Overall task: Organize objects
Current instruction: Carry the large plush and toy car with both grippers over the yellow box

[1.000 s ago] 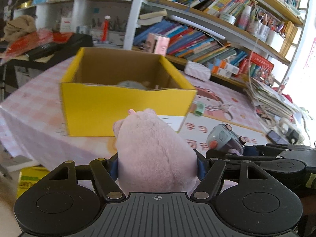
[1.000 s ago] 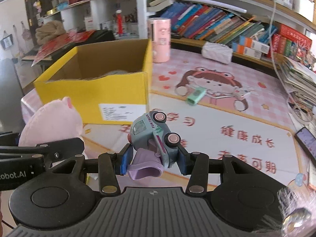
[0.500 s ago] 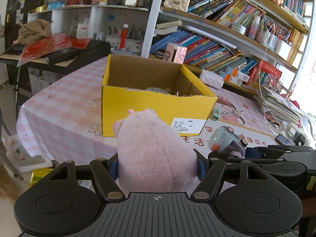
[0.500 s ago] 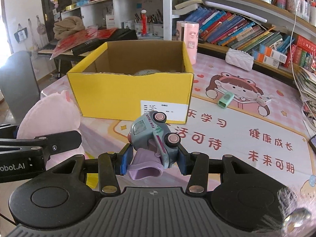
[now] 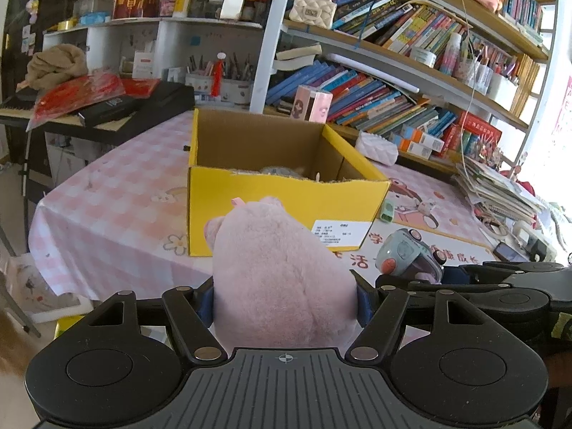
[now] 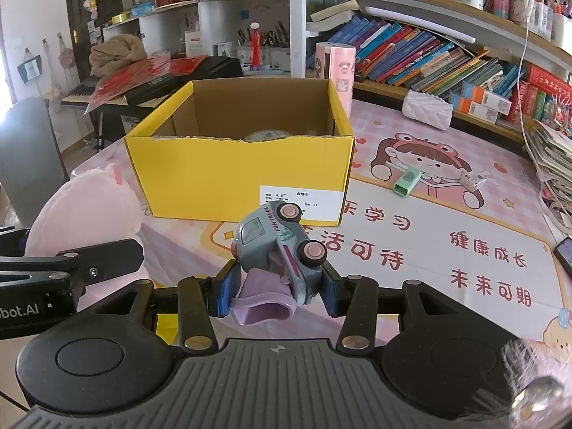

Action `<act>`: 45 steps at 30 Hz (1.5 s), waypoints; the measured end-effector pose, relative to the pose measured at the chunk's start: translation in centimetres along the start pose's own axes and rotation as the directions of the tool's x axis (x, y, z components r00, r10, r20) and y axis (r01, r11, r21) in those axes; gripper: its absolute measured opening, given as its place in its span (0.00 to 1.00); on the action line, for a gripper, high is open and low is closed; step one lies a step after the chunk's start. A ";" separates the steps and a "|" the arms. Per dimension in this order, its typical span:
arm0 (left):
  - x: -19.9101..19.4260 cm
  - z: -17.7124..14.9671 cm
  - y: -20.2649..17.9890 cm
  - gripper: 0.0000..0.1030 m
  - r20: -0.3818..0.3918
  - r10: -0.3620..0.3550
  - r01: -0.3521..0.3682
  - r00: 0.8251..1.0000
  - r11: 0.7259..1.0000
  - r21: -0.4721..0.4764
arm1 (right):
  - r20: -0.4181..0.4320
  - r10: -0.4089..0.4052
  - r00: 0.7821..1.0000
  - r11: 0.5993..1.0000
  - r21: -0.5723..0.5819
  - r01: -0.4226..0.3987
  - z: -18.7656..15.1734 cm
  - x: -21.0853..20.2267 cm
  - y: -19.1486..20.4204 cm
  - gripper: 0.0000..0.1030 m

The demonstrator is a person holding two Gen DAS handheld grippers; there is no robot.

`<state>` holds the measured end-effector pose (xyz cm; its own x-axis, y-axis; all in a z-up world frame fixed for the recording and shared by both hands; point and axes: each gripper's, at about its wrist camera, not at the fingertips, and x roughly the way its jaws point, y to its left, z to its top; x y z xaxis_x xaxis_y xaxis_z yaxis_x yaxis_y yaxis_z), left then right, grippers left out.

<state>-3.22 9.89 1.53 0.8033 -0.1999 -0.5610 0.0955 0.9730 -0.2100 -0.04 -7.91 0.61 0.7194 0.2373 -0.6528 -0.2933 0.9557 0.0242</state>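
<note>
Daylight floods in from the right edge of the left wrist view, washing that side out to white. Both views are bright and mostly sharp, though shelves (image 5: pixel 411 57) bow strongly toward the dark, vignetted corners. A blurred glare smear sits at the right wrist view's lower right corner.

1. The left gripper (image 5: pixel 285 302) pointed forward and downward, its jaws clamped on a pink plush toy (image 5: pixel 282 279)
2. The right gripper (image 6: pixel 275 291), just beside it, gripped a toy truck (image 6: pixel 282 246)

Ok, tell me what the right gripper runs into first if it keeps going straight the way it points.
Probably the yellow cardboard box: its near wall stands ahead of the right gripper, which holds the toy truck. Depth is uncertain, so it might meet the table first.
</note>
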 end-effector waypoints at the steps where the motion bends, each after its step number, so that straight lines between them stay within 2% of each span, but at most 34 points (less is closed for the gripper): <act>1: -0.1 0.0 0.0 0.68 0.006 0.001 -0.001 1.000 1.000 0.000 | 0.001 -0.001 1.000 1.000 -0.001 0.001 0.1 0.0 0.1 0.42; 7: -0.2 1.0 -0.4 0.68 0.063 0.008 -0.009 0.998 1.000 0.017 | 0.013 -0.005 1.000 1.000 -0.019 0.005 0.7 0.0 0.3 0.42; 13: 0.5 3.4 -0.6 0.68 0.136 0.019 -0.025 0.991 0.999 0.040 | 0.064 -0.008 0.998 0.999 -0.036 0.010 2.5 0.4 -0.1 0.43; 17: 1.8 5.6 -0.6 0.68 0.185 0.036 -0.048 0.982 0.997 0.057 | 0.117 -0.017 0.993 1.000 -0.023 0.020 4.6 1.1 -1.2 0.42; 22: 4.1 8.0 -0.4 0.68 0.205 0.068 -0.083 0.976 0.994 0.068 | 0.166 -0.011 0.986 1.000 -0.001 0.012 8.0 2.9 -2.6 0.42; 31: 9.3 9.9 -0.7 0.68 0.152 0.141 -0.152 0.978 0.986 0.069 | 0.190 0.035 0.981 0.999 -0.044 -0.027 12.3 6.8 -4.3 0.42; 37: 11.8 10.2 -1.4 0.69 0.112 0.175 -0.186 0.978 0.978 0.093 | 0.152 0.087 0.985 0.993 -0.088 -0.074 13.6 9.6 -4.9 0.43; 45: 14.8 10.5 -1.4 0.69 0.014 0.239 -0.239 0.971 0.966 0.100 | 0.079 0.127 0.989 0.983 -0.146 -0.115 14.6 13.1 -5.4 0.43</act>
<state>14.71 6.78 1.86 0.8108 0.0397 -0.5839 -0.0411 0.9991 0.0109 20.16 -7.47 3.01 0.7239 0.3701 -0.5823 -0.4629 0.8863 -0.0122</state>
